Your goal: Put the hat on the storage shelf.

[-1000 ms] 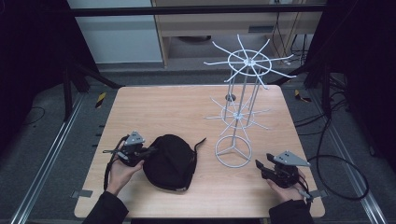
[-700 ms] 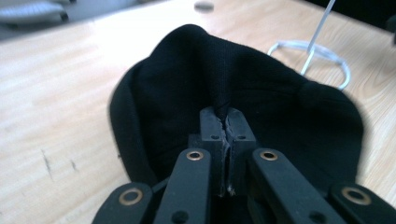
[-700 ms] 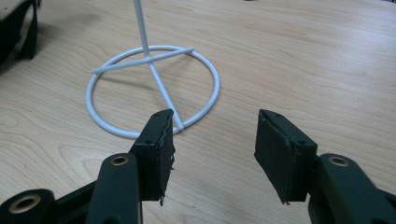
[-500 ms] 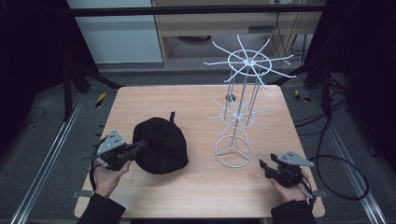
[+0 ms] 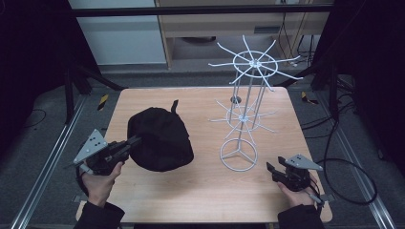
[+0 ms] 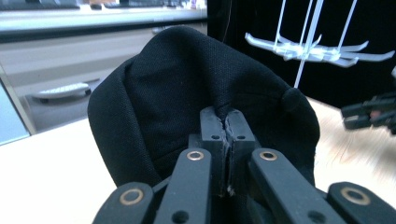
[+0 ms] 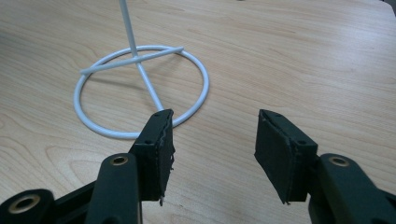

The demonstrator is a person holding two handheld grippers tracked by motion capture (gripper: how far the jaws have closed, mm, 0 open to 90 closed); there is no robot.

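Light wooden table (image 5: 200, 191), white wire rack (image 5: 239, 155) standing on it

Wooden table (image 5: 200, 195), dark surrounding room

**No readable text in any view**

No word, label, brand name, numeral or sign can be read here. The black cap (image 5: 160, 139) shows plain dark fabric with no logo or stitched lettering on the side facing the high view or in the left gripper view. The white wire stand (image 5: 243, 114) carries no tag. The wooden table (image 5: 200, 191) has a bare grain surface with no stickers or marks. Yellow-and-black striped tape pieces (image 5: 102, 101) lie on the floor beside the table; they bear only stripes, no characters.
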